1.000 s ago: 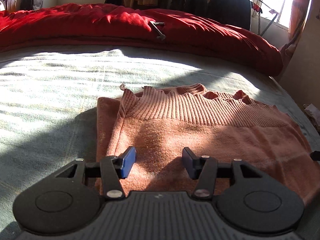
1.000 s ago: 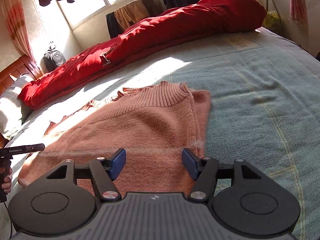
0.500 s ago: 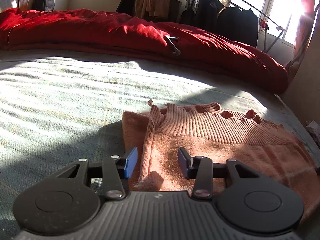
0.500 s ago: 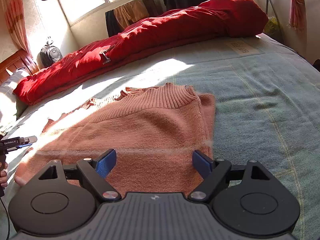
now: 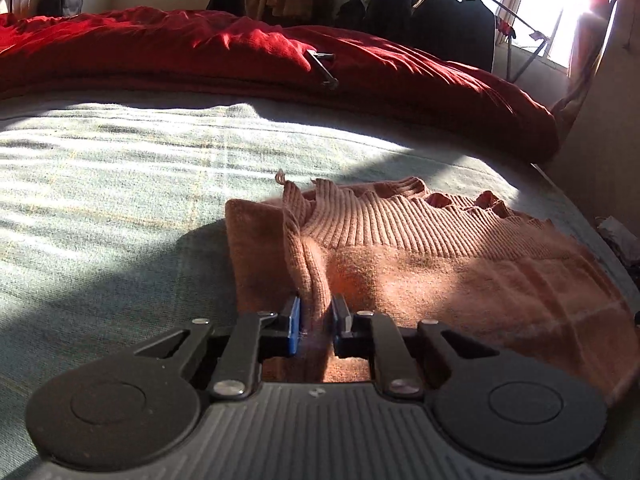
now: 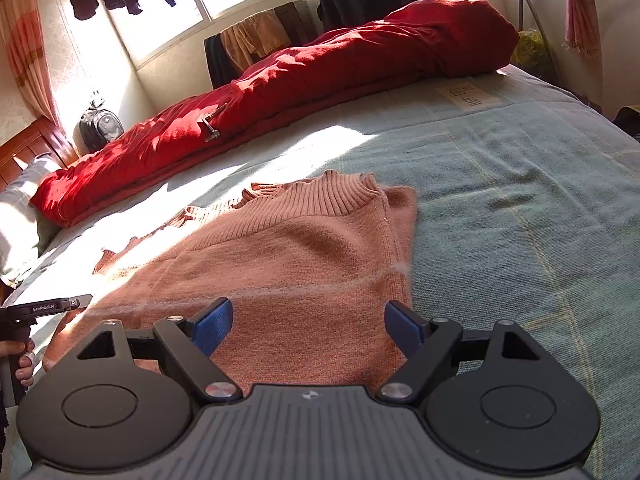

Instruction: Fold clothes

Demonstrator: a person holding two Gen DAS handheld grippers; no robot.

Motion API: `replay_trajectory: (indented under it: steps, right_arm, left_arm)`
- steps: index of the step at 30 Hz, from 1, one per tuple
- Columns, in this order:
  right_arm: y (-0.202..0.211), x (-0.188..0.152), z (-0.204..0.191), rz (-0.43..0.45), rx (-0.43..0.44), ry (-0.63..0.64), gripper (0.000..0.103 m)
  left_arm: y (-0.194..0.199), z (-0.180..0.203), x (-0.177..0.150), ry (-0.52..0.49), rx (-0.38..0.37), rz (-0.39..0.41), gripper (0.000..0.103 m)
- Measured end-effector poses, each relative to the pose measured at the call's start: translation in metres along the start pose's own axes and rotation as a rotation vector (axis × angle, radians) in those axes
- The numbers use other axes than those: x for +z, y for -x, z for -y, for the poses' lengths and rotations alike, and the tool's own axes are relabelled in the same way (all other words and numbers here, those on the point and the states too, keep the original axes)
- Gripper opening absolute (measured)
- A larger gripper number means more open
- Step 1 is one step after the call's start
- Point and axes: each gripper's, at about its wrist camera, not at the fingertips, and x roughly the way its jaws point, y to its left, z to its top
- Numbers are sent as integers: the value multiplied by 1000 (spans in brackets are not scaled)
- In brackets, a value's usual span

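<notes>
A salmon-pink knitted sweater (image 5: 440, 272) lies folded flat on the bed, its ribbed band toward the far side. My left gripper (image 5: 316, 308) is shut on a raised ridge of the sweater near its left edge, both blue pads pressing the fabric. In the right wrist view the sweater (image 6: 304, 256) spreads ahead, and my right gripper (image 6: 308, 316) hovers open over its near right part, nothing pinched between the pads. The left gripper (image 6: 48, 308) and the hand holding it (image 6: 16, 360) show at the far left edge of that view.
A pale green blanket (image 5: 120, 200) covers the bed. A rolled red duvet (image 5: 240, 56) runs along the far side with a small black tool (image 5: 322, 68) on it. Dark clothes (image 5: 440, 28) hang by the window. A pillow (image 6: 20, 208) and backpack (image 6: 100, 124) sit at the left.
My left gripper has shifted toward the sweater's left edge and closed on a fold of it, bunching the fabric up. The right gripper's jaws have spread wider.
</notes>
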Motion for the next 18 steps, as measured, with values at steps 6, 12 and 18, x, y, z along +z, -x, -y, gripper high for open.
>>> replay_trajectory:
  steps: [6, 12, 18]
  right_arm:
    - [4, 5, -5, 21, 9, 5, 86]
    - [0, 13, -13, 20, 15, 51, 86]
    - [-19, 23, -26, 8, 4, 149, 86]
  left_arm:
    - [13, -6, -3, 16, 41, 6, 11]
    - [19, -6, 1, 10, 80, 56, 24]
    - [34, 26, 17, -85, 15, 136, 41]
